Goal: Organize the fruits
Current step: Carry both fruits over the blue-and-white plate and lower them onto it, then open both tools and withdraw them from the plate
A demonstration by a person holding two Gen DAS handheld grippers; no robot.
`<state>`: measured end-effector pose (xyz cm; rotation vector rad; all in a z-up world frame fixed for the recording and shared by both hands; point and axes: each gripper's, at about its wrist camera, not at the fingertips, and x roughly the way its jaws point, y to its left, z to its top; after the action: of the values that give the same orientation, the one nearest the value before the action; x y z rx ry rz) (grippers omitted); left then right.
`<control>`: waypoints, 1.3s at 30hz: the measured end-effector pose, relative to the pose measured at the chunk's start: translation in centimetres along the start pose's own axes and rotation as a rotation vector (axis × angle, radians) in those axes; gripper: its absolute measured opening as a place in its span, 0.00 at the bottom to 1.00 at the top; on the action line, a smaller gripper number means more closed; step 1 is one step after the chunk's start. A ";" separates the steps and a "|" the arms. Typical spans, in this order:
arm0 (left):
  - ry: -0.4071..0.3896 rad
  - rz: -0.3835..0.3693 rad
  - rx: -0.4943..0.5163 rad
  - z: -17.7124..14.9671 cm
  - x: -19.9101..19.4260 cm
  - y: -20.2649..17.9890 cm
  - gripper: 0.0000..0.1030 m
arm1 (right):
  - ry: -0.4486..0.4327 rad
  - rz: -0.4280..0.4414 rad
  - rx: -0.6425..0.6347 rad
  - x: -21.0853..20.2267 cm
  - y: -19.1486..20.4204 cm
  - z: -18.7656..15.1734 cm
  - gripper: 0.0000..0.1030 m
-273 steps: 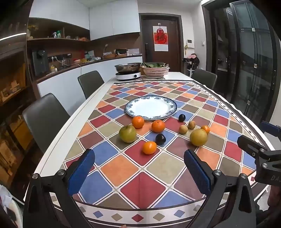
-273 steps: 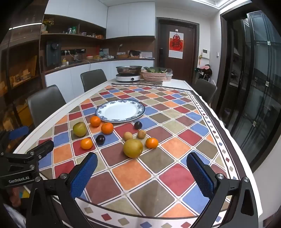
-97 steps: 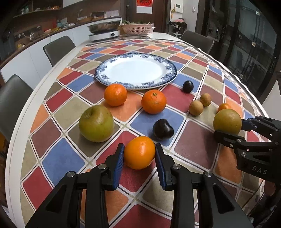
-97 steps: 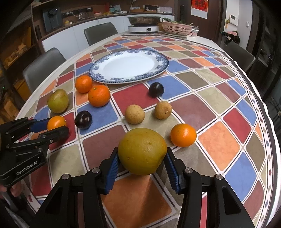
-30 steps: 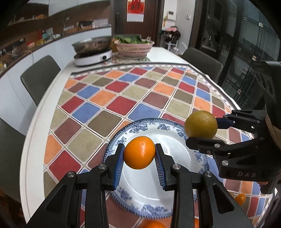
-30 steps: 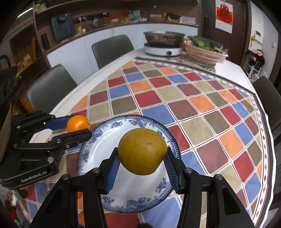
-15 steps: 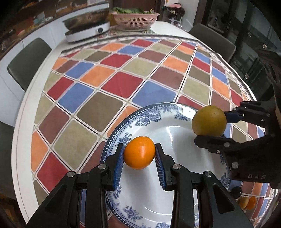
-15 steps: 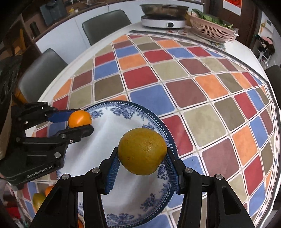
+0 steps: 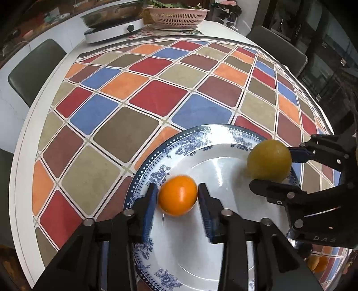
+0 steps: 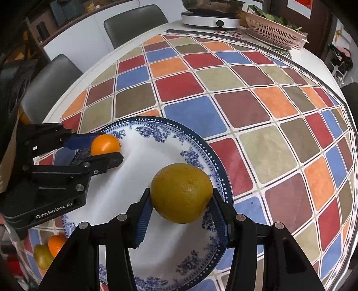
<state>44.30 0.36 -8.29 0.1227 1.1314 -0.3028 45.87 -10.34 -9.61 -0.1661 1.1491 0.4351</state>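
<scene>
A blue-and-white plate lies on the chequered tablecloth. My left gripper is low over the plate's left part and its jaws are opening. The orange sits between the blue pads with a thin gap on each side and seems to rest on the plate. From the right wrist, the left gripper and orange are at the plate's left rim. My right gripper is shut on a large yellow fruit just above the plate's right side, where the left wrist view shows the yellow fruit.
A hotplate with a pan and a pink basket stand at the table's far end. Dark chairs line the left side. Loose fruit lies near the plate: a green one and an orange one.
Both grippers have come down closer to the plate. The left jaws have parted from the orange; the right jaws still clamp the yellow fruit.
</scene>
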 end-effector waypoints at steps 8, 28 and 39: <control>-0.060 0.037 0.002 -0.4 -2.6 -0.2 0.48 | -0.021 0.003 0.013 -0.7 0.0 -0.3 0.51; -0.341 0.086 0.016 -6.8 -15.6 -4.6 0.60 | -0.296 -0.049 0.004 -12.9 3.4 -5.3 0.52; -0.441 0.118 -0.008 -12.1 -21.2 -7.7 0.77 | -0.418 -0.112 0.046 -18.7 5.1 -11.3 0.64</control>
<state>23.20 -0.25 6.14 0.1083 0.6848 -0.2066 27.89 -14.33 3.20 -0.0924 0.7348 0.3238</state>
